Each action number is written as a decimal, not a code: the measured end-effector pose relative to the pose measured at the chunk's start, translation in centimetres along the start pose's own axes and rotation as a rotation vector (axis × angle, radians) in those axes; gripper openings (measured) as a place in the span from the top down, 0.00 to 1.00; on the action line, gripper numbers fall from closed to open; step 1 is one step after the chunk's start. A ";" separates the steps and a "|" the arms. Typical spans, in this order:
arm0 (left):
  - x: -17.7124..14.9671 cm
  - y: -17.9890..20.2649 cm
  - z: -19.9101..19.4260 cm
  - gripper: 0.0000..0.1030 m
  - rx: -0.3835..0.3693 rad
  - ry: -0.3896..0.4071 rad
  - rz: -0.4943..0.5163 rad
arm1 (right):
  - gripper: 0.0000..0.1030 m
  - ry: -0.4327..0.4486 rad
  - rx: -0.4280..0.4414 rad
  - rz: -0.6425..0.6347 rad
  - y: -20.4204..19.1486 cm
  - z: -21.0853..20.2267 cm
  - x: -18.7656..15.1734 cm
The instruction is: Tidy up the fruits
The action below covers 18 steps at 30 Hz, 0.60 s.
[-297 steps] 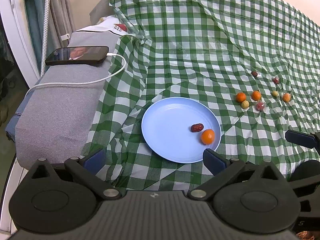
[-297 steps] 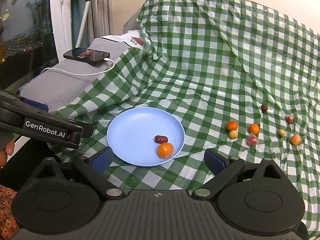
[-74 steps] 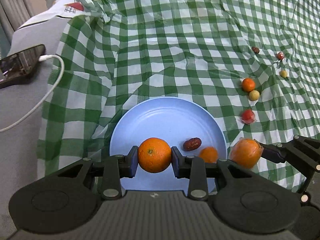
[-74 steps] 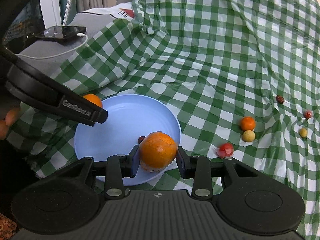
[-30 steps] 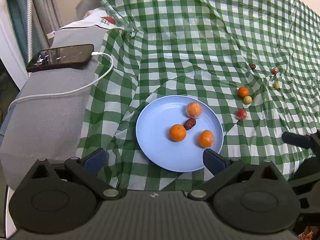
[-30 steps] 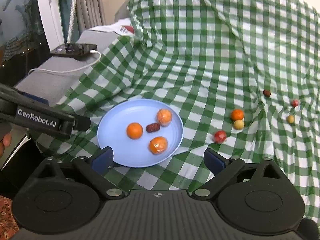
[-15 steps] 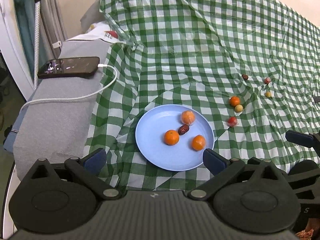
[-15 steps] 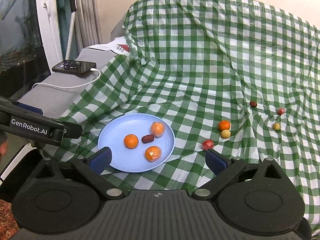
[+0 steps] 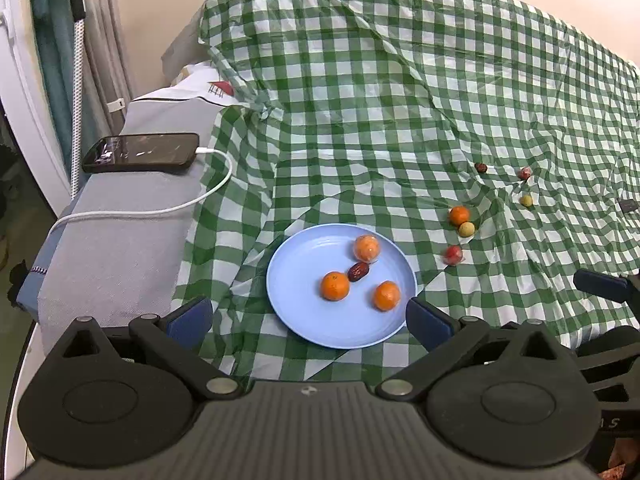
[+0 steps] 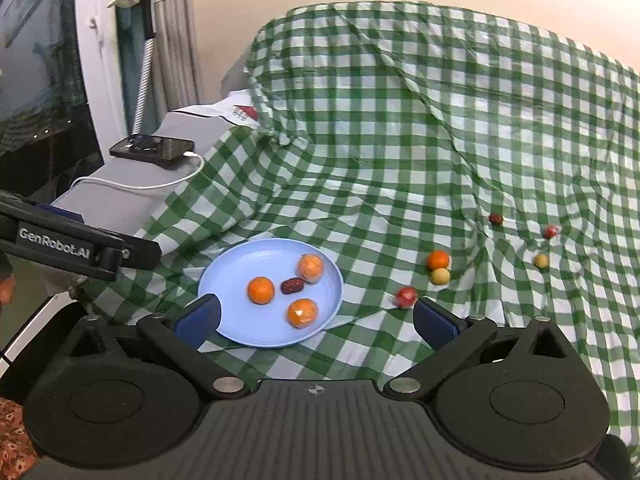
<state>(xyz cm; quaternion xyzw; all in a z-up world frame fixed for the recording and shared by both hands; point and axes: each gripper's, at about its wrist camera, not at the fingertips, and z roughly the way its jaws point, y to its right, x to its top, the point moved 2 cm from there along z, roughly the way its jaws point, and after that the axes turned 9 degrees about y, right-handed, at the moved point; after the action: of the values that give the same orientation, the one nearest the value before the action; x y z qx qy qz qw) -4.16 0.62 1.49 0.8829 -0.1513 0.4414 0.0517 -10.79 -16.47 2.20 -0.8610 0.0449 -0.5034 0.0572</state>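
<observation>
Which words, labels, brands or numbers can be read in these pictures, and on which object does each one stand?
"GenRobot.AI": white letters on the side of the black left gripper, seen in the right wrist view.
"S": a single pale letter on the black body of the right gripper, at the left wrist view's lower right edge.
Black smartphone on the grey cushion: screen content too blurred to read.

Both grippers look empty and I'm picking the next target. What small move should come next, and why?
Probably ease the open right gripper toward the red fruit just off its right finger. The blue plate already holds three oranges and a date, while six small fruits are still on the checked cloth. This one lies nearest.
</observation>
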 end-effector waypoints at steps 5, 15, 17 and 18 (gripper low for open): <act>0.6 1.1 1.5 0.00 -0.004 -0.021 0.016 | 0.01 -0.025 -0.008 0.051 2.2 1.0 -0.7; 3.3 5.1 9.0 0.00 -0.010 -0.145 0.033 | 0.01 -0.044 -0.206 0.171 17.0 9.8 -2.1; 3.8 6.2 10.6 0.00 -0.013 -0.169 0.044 | 0.01 -0.059 -0.294 0.238 22.9 12.8 -3.0; 4.0 6.7 11.4 0.00 -0.011 -0.179 0.051 | 0.01 -0.060 -0.305 0.282 25.3 13.9 -3.4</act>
<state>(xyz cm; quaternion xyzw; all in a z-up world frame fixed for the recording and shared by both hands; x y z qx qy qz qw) 4.69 -9.23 -2.48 0.9144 -0.1803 0.3610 0.0317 -0.89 -40.29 -11.14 -0.8594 0.2390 -0.4520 -0.0023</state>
